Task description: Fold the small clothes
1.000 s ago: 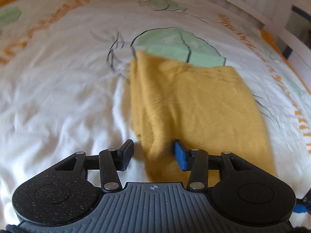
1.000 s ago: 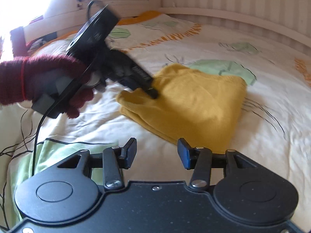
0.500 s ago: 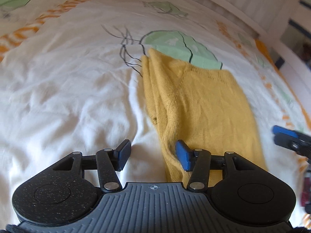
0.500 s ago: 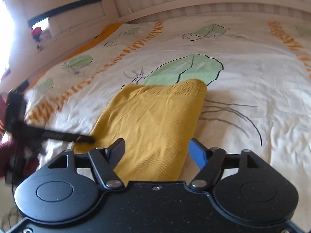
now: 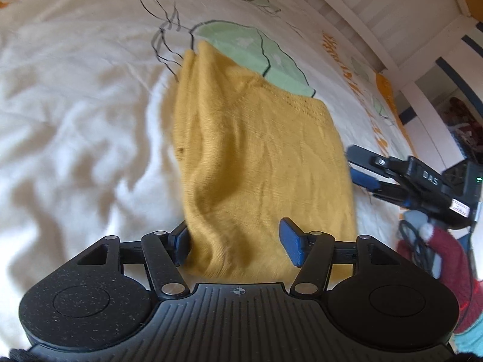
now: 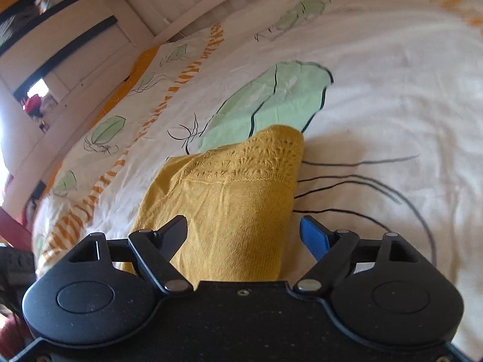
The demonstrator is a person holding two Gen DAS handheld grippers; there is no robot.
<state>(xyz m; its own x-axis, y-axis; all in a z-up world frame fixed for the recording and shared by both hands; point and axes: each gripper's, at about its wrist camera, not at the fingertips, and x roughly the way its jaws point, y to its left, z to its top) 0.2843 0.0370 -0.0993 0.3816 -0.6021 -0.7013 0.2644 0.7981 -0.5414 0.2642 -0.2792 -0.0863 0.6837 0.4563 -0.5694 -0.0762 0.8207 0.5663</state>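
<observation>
A yellow knitted garment point(image 5: 259, 157) lies folded in a long strip on the white bed cover point(image 5: 75, 126). My left gripper point(image 5: 237, 241) hovers at its near end. The jaws are opening, and the cloth's edge lies between them with neither pad pressing on it. In the right wrist view the garment point(image 6: 241, 199) shows its lacy hem at the far end. My right gripper point(image 6: 244, 235) straddles the garment's near end, jaws opening wide and clear of the cloth. The right gripper point(image 5: 357, 166) also shows at the garment's right edge in the left wrist view.
The bed cover carries green leaf prints point(image 6: 271, 99) and orange stripes point(image 6: 169, 99). A white slatted wall point(image 5: 377, 3) borders the bed's far side. A hand in a red glove point(image 5: 434, 259) holds the right gripper. Shelves point(image 6: 45, 48) stand beyond the bed.
My right gripper swung round from the garment's side to one end and its jaws spread wide. It came into the left wrist view at the right. My left jaws widened a little.
</observation>
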